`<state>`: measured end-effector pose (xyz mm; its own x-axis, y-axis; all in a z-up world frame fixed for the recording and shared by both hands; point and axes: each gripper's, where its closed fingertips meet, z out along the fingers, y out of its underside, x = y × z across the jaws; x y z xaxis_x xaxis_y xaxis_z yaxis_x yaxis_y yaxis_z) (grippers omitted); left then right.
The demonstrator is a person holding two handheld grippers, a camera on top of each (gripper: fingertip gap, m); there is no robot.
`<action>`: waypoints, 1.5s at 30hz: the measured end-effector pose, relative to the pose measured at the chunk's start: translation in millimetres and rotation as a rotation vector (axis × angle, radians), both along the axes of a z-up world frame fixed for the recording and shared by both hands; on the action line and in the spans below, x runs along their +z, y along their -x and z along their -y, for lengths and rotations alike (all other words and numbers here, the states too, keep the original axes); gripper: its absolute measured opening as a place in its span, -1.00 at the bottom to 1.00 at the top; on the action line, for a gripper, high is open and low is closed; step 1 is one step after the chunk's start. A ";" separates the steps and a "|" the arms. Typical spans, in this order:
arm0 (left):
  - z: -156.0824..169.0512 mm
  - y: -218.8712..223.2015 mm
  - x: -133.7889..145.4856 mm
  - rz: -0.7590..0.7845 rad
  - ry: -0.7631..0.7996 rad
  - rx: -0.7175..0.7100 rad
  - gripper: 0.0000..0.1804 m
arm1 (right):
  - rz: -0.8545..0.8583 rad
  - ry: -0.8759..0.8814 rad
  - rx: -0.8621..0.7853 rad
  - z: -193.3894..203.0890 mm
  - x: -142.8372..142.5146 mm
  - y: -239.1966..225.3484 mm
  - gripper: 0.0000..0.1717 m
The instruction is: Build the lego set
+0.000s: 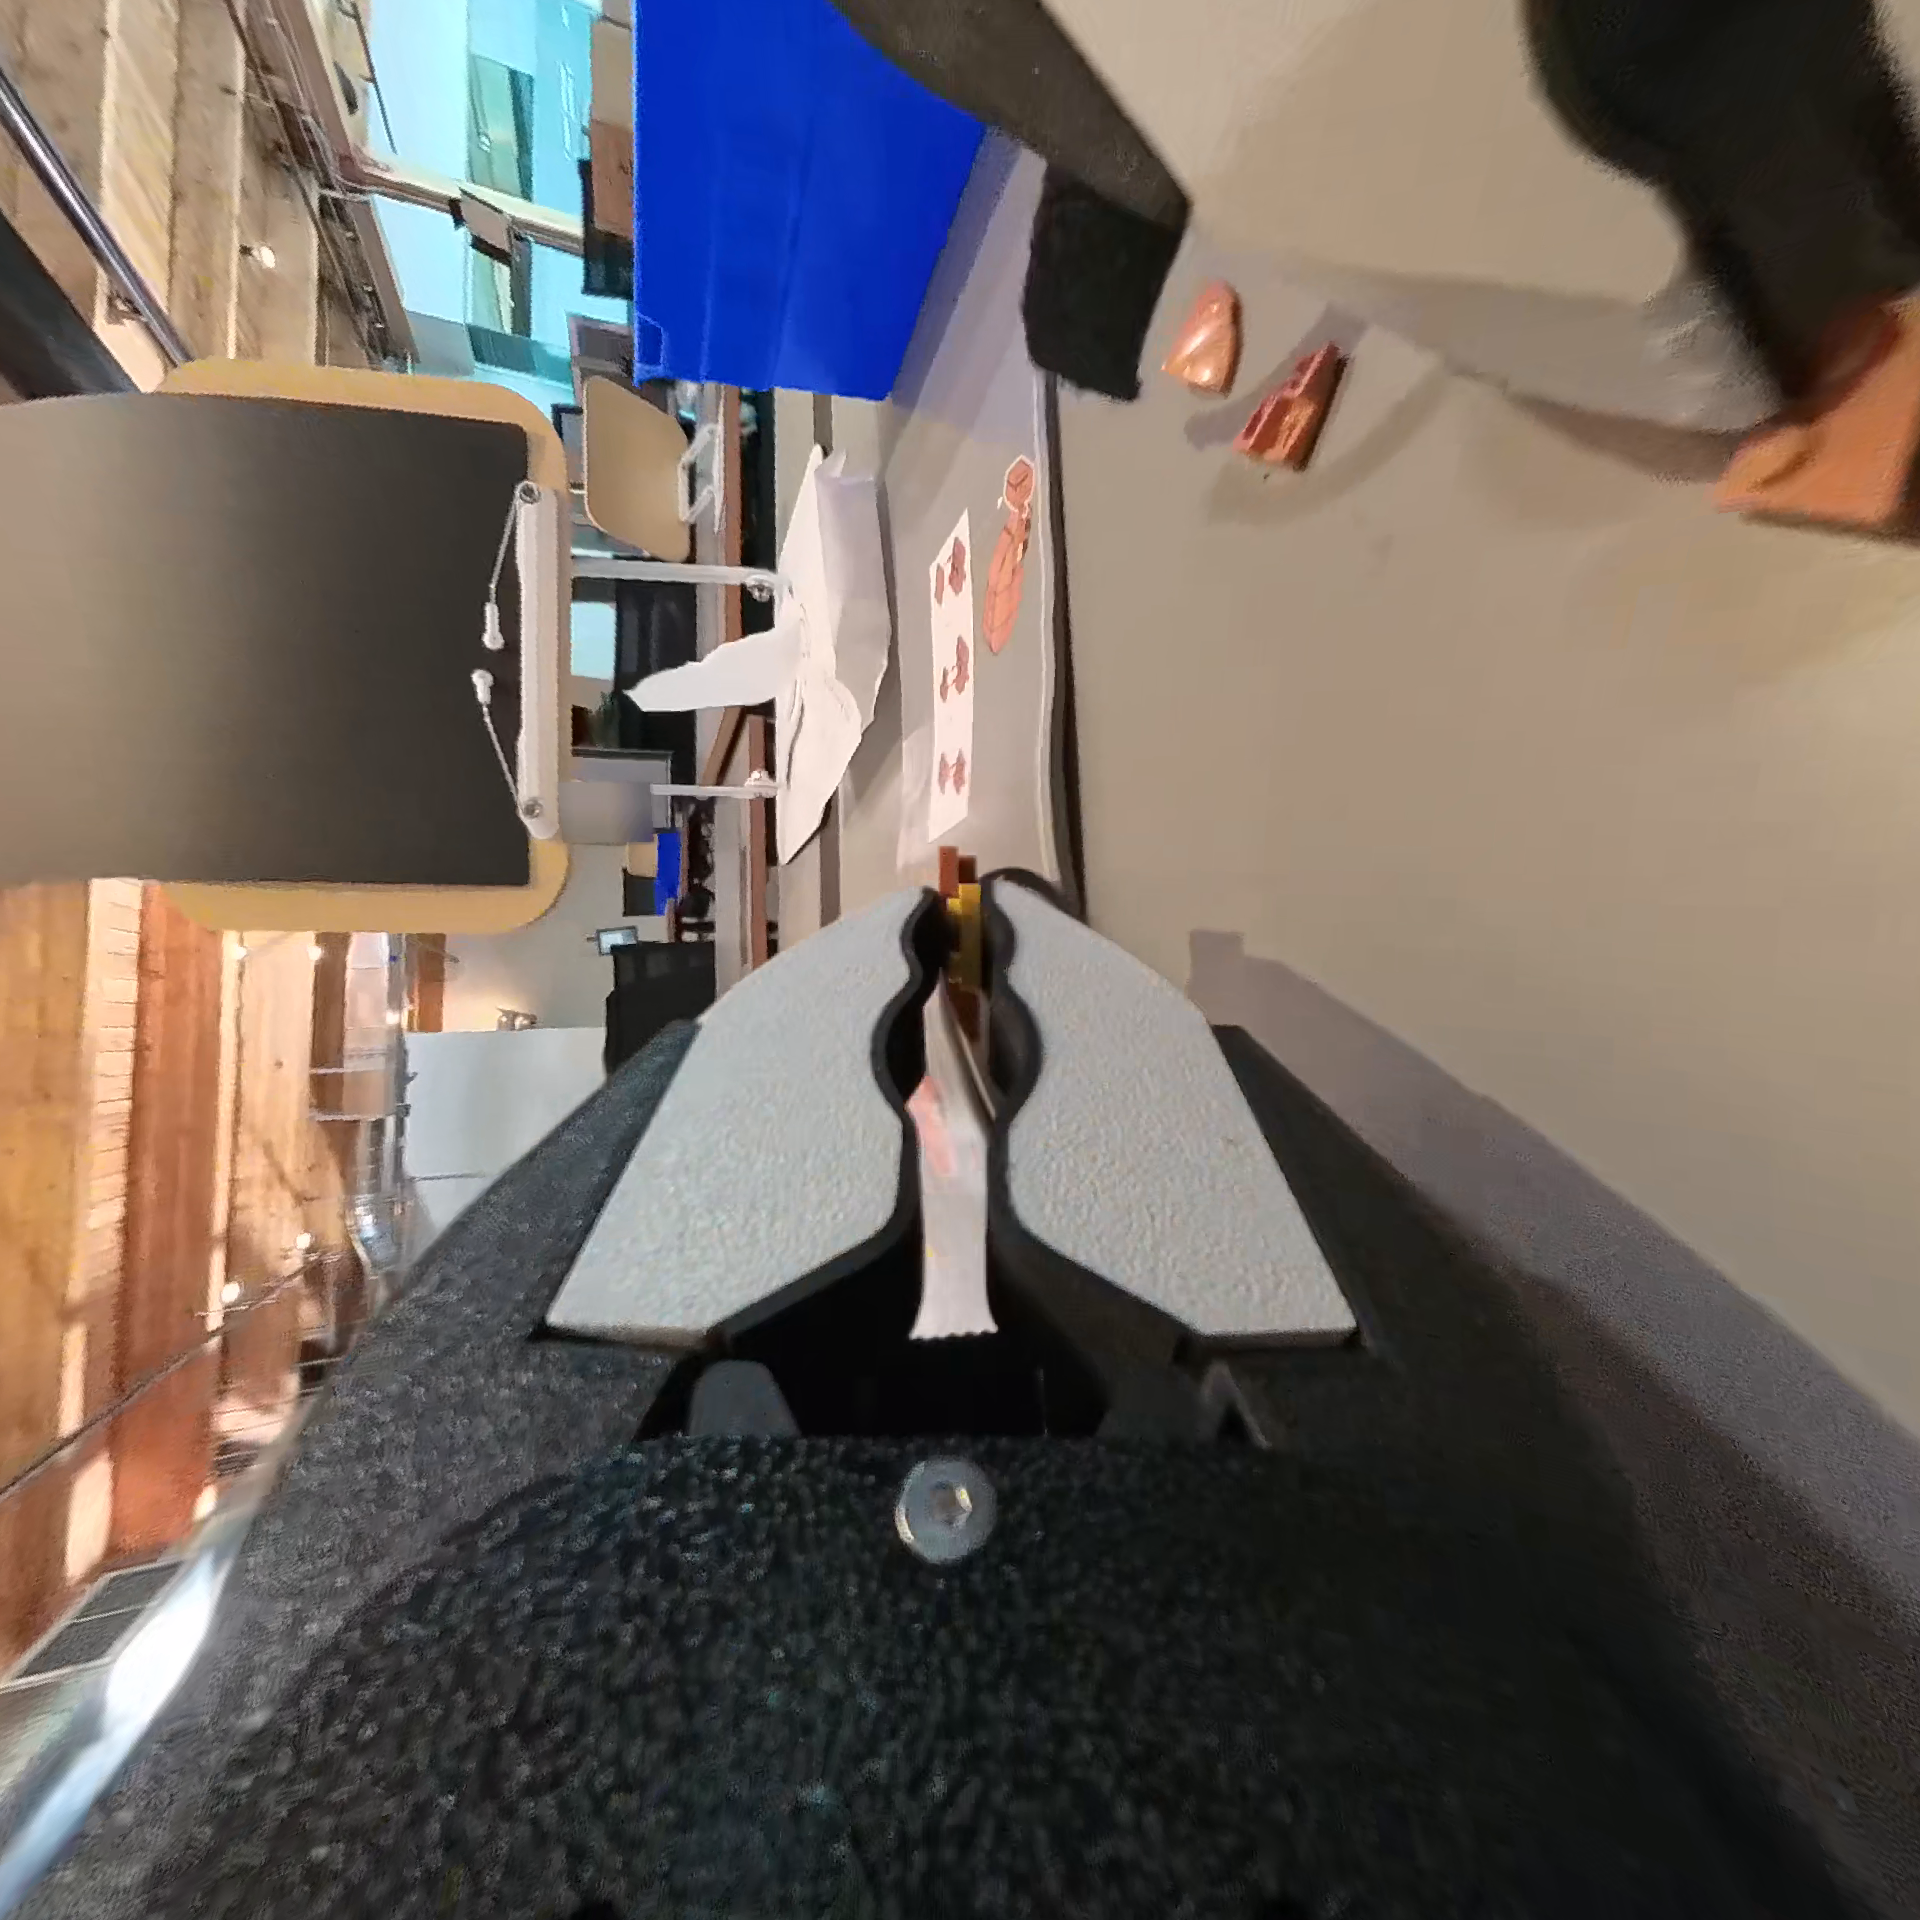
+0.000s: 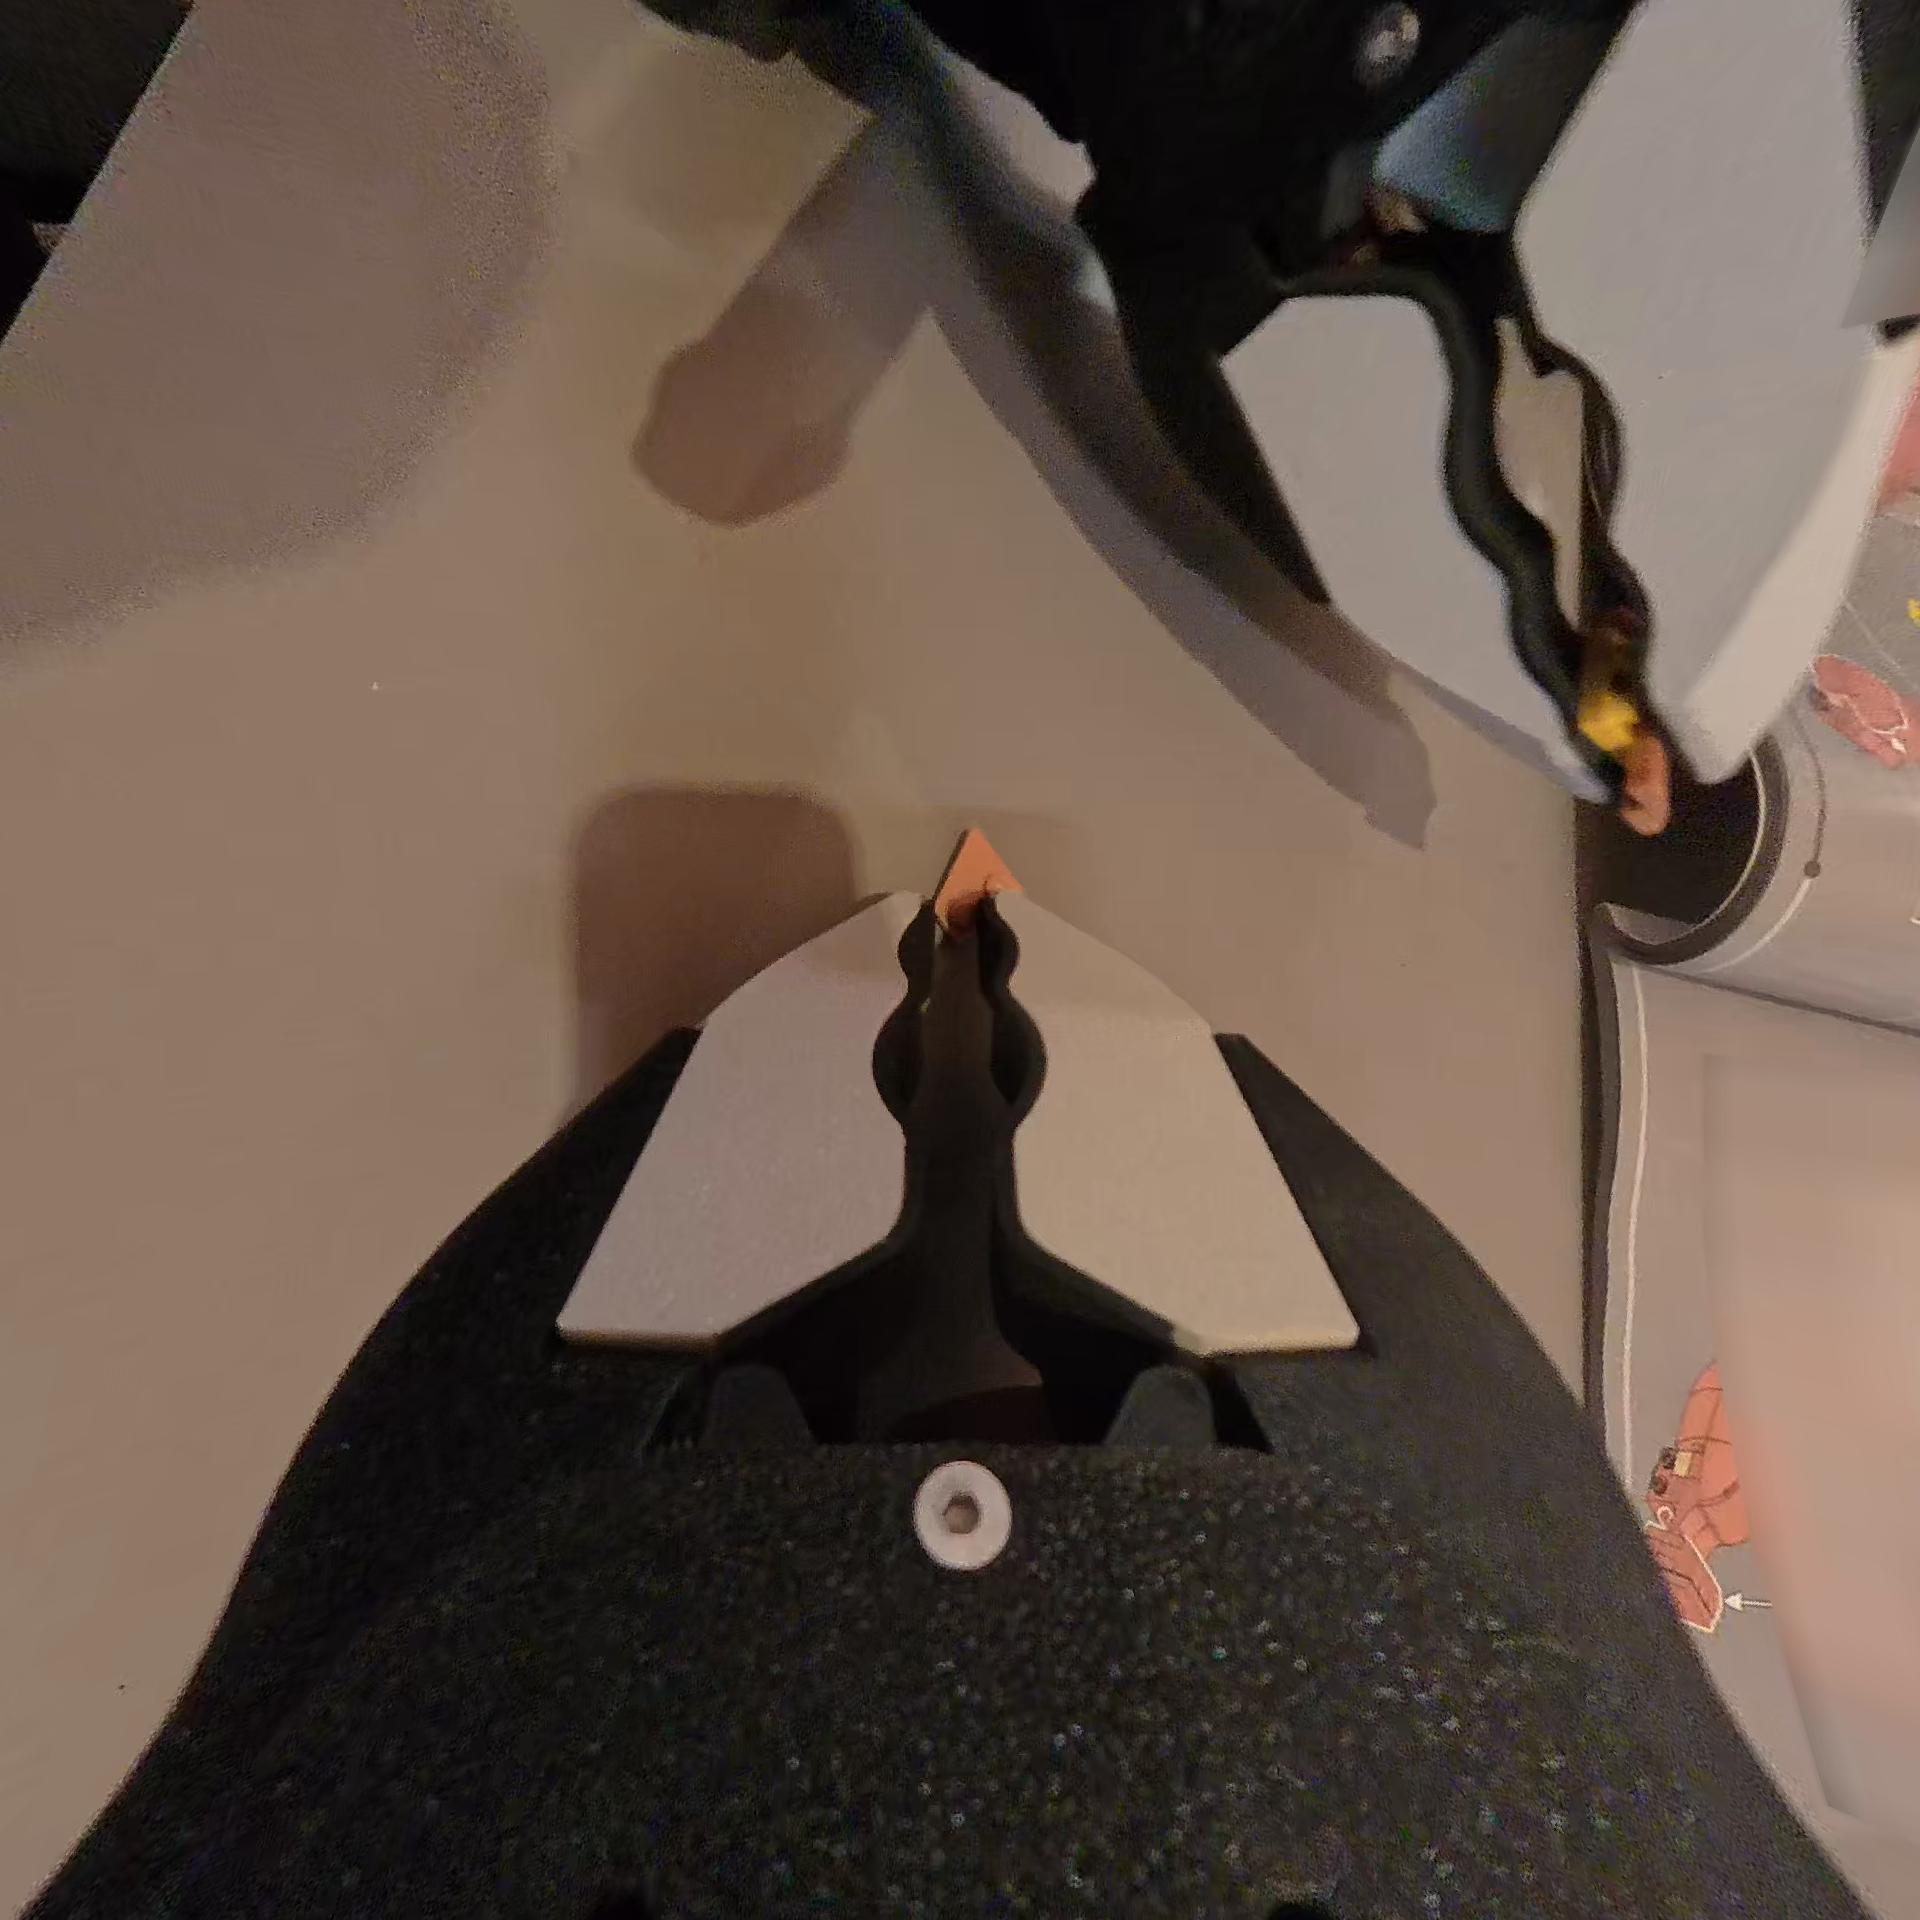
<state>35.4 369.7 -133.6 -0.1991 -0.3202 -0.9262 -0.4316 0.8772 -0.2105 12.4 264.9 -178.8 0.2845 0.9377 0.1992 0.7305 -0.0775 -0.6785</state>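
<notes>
Between my left gripper's (image 1: 964, 914) grey fingers ran a thin white strip with a zigzag-cut end (image 1: 951, 1278), lying along the narrow slot toward the tips. At the tips themselves a small brown-and-yellow built-up block piece (image 1: 961, 904) was clamped, the dark pads closed against it and its brown end poking out past them. The right wrist view showed the same yellow and brown bit pinched at that gripper's tips.

My right gripper (image 2: 966, 914) was drawn nearly closed on a small flat orange triangular piece (image 2: 975, 868), whose point stuck out just ahead of the tips above the beige tabletop (image 2: 416, 675).

On that tabletop, well away from my left gripper, lay a shiny copper-coloured wedge (image 1: 1205, 338) and a reddish-brown ridged block (image 1: 1291, 407), side by side. Farther off sat a white sheet printed with small red figures (image 1: 951, 675), next to a blue cloth (image 1: 790, 208).
</notes>
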 end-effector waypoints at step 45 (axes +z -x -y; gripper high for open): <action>57.7 10.0 -19.5 -0.037 0.303 -0.189 -0.93 | -0.465 0.369 -0.340 -31.3 32.2 -5.9 -0.87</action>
